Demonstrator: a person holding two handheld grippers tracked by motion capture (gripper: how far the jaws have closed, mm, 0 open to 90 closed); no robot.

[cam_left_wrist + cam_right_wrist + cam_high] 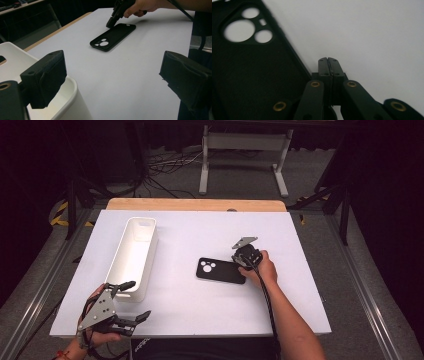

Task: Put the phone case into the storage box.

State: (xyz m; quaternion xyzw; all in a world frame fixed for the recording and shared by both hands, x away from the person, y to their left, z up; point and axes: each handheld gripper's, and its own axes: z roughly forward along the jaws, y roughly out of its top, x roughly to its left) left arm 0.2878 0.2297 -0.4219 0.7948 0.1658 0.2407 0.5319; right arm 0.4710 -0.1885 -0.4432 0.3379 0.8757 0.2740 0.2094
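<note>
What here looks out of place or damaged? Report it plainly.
Nothing stands out. The black phone case lies flat and whole on the white table, camera cutouts toward the white bin, which stands upright. The right gripper is shut beside the case's edge; the left gripper is open near the bin.

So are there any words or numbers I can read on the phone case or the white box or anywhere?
None can be read.
Phone case: plain black with round camera holes, no lettering.
White bin: plain, no label.
White table: no print.
Left gripper and right gripper: no readable marks.
A faint light smudge at the table's near edge is too small and blurred to read.
</note>
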